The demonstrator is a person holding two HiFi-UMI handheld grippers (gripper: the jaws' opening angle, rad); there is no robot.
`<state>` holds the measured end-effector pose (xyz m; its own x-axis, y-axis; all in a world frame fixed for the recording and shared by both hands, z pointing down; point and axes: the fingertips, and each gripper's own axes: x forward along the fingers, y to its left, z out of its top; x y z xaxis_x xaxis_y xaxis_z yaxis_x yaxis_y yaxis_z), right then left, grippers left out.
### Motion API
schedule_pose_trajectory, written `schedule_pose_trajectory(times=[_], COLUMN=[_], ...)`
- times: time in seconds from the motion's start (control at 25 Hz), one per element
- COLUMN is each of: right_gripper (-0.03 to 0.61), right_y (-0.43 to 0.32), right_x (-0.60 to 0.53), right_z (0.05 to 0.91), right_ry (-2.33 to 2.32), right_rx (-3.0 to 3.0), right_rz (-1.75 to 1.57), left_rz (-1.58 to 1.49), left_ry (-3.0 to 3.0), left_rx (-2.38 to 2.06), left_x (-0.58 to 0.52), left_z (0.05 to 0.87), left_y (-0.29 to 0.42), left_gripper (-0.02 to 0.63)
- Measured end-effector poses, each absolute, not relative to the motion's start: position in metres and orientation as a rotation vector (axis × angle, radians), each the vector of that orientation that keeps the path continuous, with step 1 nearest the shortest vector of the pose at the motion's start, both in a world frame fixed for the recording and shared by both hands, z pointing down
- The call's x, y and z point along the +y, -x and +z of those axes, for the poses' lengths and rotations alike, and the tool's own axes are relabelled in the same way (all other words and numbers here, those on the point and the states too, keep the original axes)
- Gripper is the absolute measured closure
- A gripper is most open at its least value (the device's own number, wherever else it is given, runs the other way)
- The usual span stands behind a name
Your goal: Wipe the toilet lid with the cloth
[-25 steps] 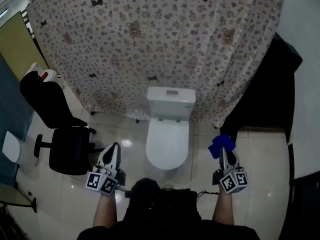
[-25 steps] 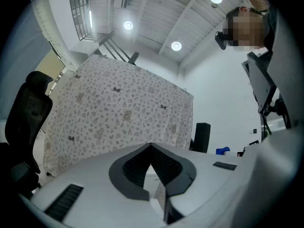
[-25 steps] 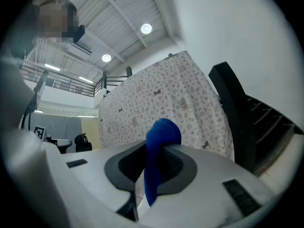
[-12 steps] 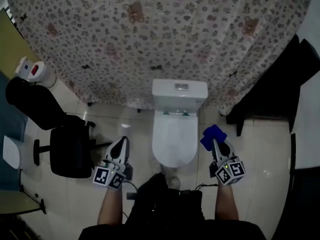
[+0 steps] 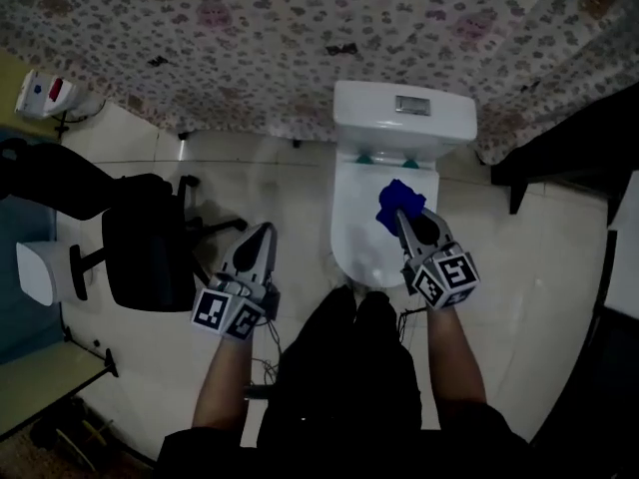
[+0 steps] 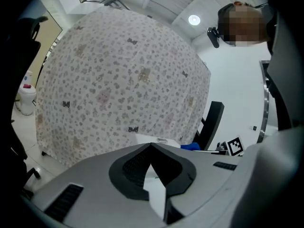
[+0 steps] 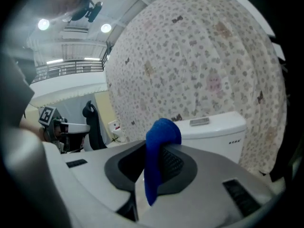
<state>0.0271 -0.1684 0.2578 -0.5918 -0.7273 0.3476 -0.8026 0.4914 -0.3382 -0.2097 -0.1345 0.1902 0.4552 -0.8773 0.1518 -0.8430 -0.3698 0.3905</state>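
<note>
Gripping a blue cloth (image 5: 396,199) between its clenched jaws, the right claw (image 5: 403,220) hangs over the closed white toilet lid (image 5: 355,230), which lies at about 1 o'clock from the middle of the head view; whether the cloth touches the lid cannot be told from above. In the right gripper view the cloth (image 7: 160,139) bulges up over the jaw tips and a strip of it runs down between the two dark pads, with the white cistern (image 7: 216,127) beyond it at 3 o'clock. The cistern (image 5: 403,114) stands at the lid's 12 o'clock end, against a patterned curtain (image 5: 290,38) that fills the top of the head view. The left claw (image 5: 263,236) is well apart from the toilet, at 8 o'clock over the pale tiled floor (image 5: 300,183), pointing toward 12 o'clock; in the left gripper view its jaws meet at the tips and hold nothing. A black chair (image 5: 148,250) stands on the floor at 9 o'clock, just beside the left claw
</note>
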Motion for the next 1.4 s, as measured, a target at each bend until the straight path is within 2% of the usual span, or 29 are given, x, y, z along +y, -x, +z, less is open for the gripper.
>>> schedule_pose_trajectory(times=[0.2,0.48,0.72,0.92,1.04,1.4], right_gripper=[0.528,0.528,0.528,0.526,0.526,0.526], right_y=[0.025,0.074,0.101,0.08,0.065,-0.013], right_x=[-0.187,-0.233,-0.269,-0.283,-0.284,-0.278], right_z=[0.358,0.493,0.574,0.642,0.644,0.642], right_ry=[-1.146,-0.98,-0.927,-0.978,-0.939,-0.941], right_rx=[-2.507,-2.471,-2.391,-2.158,-2.166,-2.157], right_rz=[0.813,1.038,1.178,1.138,0.997,0.865], left_rz=[-0.002,-0.019,0.083,0.117,0.105,0.116], left_ry=[-2.142,-2.05,-2.001,-1.933,-1.91,-1.921], left_rx=[-1.425,-1.372,-1.344,-1.355,-1.361,-1.305], left_x=[-0.136,-0.153,-0.148,-0.132,-0.131,-0.142], left_z=[0.277,0.389,0.477,0.512,0.522,0.543], left_y=[0.211,0.198,0.185,0.179,0.172,0.131], left_gripper=[0.621,0.621,0.621,0.621,0.621,0.621])
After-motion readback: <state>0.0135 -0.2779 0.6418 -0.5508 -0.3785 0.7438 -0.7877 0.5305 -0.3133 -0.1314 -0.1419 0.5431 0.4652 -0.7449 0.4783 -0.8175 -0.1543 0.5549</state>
